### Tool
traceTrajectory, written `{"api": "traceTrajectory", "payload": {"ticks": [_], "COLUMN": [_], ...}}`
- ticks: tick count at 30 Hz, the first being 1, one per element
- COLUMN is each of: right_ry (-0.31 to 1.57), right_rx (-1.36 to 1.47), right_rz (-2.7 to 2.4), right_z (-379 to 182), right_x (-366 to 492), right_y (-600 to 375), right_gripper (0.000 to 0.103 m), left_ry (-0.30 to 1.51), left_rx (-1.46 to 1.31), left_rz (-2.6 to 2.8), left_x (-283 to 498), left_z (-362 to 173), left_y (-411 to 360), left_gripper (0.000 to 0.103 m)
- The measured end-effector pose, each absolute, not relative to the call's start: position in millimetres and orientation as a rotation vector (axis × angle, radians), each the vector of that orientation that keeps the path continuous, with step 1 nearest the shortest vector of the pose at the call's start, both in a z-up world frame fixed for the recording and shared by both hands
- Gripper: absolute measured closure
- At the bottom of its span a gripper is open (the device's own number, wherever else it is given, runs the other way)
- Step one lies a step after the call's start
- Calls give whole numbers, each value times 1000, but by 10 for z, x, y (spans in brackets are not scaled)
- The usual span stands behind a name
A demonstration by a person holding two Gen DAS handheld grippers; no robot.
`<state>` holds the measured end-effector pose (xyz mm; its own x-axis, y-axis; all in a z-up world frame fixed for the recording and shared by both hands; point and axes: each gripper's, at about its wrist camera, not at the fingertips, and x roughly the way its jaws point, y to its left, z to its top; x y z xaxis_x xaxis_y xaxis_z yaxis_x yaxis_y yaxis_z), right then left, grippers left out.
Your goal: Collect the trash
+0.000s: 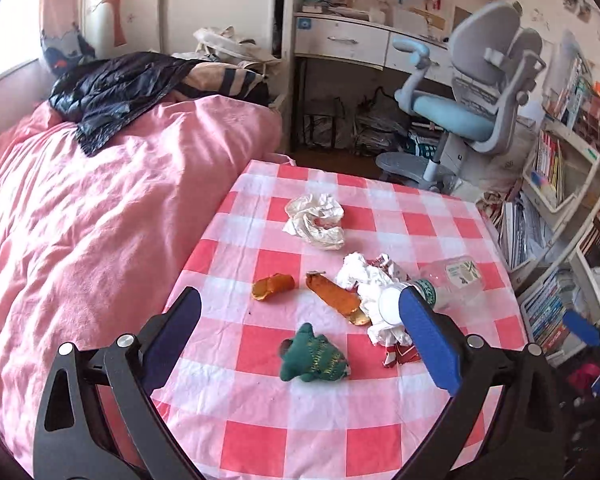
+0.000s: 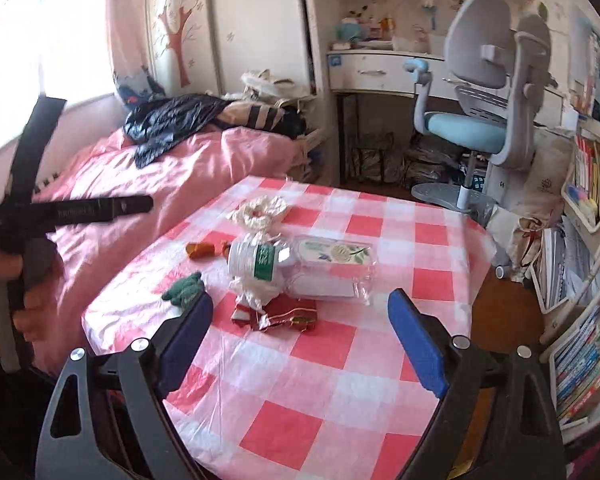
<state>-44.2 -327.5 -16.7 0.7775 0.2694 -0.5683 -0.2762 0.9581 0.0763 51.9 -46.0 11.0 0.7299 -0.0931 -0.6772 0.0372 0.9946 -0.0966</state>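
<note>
A table with a red-and-white checked cloth (image 1: 300, 420) (image 2: 320, 380) carries the trash. On it lie a crumpled white paper (image 1: 316, 220) (image 2: 262, 208), two orange peel pieces (image 1: 272, 286) (image 1: 336, 298), a wad of white tissue (image 1: 366, 280), a clear plastic bottle on its side (image 1: 452, 280) (image 2: 300, 264) and a red wrapper (image 1: 400, 354) (image 2: 284, 314). A green plush toy (image 1: 314, 356) (image 2: 184, 288) lies nearest. My left gripper (image 1: 300, 300) hovers open above the near side, holding nothing. My right gripper (image 2: 300, 300) is open too, empty, with the bottle and wrapper just beyond its tips.
A bed with a pink duvet (image 1: 100, 220) and a black jacket (image 1: 112, 92) borders the table's left side. A grey-and-blue swivel chair (image 1: 460, 120) and a white desk (image 1: 340, 40) stand behind. Bookshelves (image 1: 560, 160) line the right. A hand (image 2: 4, 280) grips the other tool at left.
</note>
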Motion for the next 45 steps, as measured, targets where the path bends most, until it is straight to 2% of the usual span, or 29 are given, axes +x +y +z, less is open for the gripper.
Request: {"api": "traceTrajectory", "payload": {"ticks": [8,45], "right_ry": [679,746], "right_rx": [-129,-194], "right_rz": [326,292], "right_z": [-288,-414], "right_x": [-407,-325], "right_y": [-2945,-2892], "right_gripper": [17,15], "left_ry": [786,826], "left_rx": [-171,-137], "left_rz": [-59,-99], "left_x": [511,497], "left_z": [48,-15], "left_y": [152,80], "left_gripper": [7,7]}}
